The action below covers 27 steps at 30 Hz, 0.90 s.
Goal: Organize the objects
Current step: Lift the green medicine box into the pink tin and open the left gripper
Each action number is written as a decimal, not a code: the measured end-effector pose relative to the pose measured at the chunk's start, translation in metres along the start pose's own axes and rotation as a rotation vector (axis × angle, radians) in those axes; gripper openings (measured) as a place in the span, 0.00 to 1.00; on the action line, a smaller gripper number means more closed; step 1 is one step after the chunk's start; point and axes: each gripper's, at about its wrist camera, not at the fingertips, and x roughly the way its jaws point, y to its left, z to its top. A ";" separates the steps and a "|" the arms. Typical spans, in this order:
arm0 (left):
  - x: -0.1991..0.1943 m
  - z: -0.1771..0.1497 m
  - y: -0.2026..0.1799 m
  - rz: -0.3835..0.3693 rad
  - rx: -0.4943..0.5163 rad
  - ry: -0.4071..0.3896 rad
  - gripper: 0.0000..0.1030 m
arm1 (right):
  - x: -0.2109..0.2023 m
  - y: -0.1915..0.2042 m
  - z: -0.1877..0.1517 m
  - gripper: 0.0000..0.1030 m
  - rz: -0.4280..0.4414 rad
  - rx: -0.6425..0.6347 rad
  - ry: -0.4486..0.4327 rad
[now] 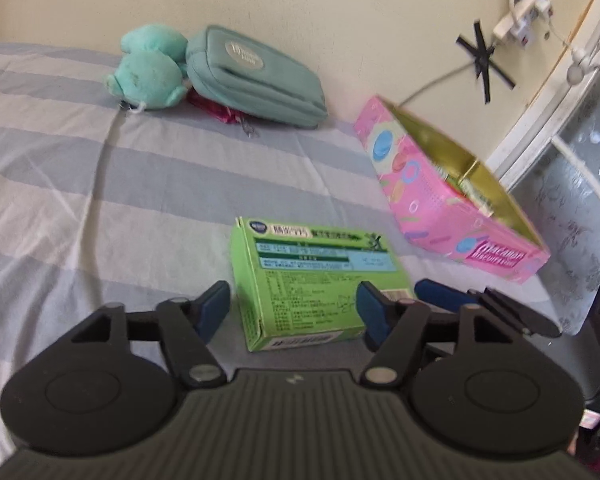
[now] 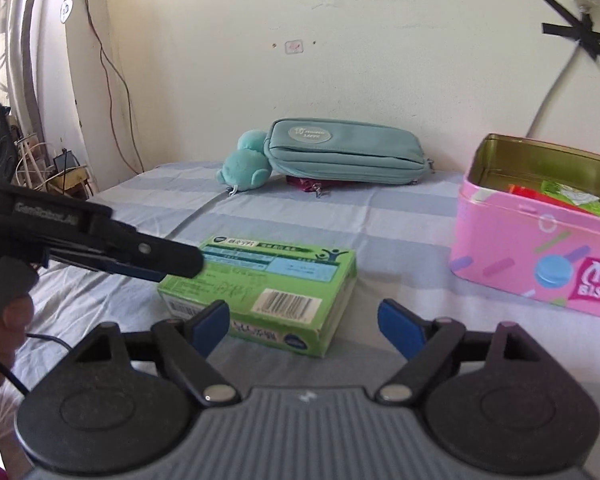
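A green cardboard box point(image 1: 312, 276) lies flat on the striped bed sheet point(image 1: 100, 184). My left gripper point(image 1: 292, 312) is open and straddles the box's near end; there is a gap at the left pad, and the right pad sits at the box's edge. In the right wrist view the same box point(image 2: 276, 276) lies just ahead of my open right gripper point(image 2: 304, 326), whose jaws hold nothing. The left gripper point(image 2: 188, 264) reaches in from the left over the box's far end. An open pink biscuit tin point(image 2: 520, 248) stands to the right with packets inside.
A teal zip pouch point(image 2: 344, 152) and a teal plush toy point(image 2: 244, 164) lie against the wall at the back, with a magenta item point(image 2: 304, 184) under the pouch. The pink tin point(image 1: 432, 204) sits near the bed's right edge. A cable hangs taped to the wall.
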 end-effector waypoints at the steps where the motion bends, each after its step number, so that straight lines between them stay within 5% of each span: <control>1: 0.003 -0.001 -0.003 0.000 0.010 -0.020 0.63 | 0.007 0.002 0.000 0.80 0.015 -0.016 0.019; 4: 0.002 0.006 -0.018 0.034 0.054 -0.039 0.63 | 0.015 0.010 0.000 0.76 -0.017 -0.062 0.025; 14: 0.014 0.067 -0.125 -0.088 0.305 -0.225 0.63 | -0.054 -0.047 0.025 0.77 -0.230 -0.061 -0.325; 21: 0.090 0.093 -0.194 -0.086 0.456 -0.266 0.69 | -0.048 -0.133 0.042 0.79 -0.376 0.038 -0.318; 27: 0.139 0.091 -0.209 0.036 0.471 -0.224 0.72 | -0.024 -0.188 0.034 0.79 -0.478 0.174 -0.283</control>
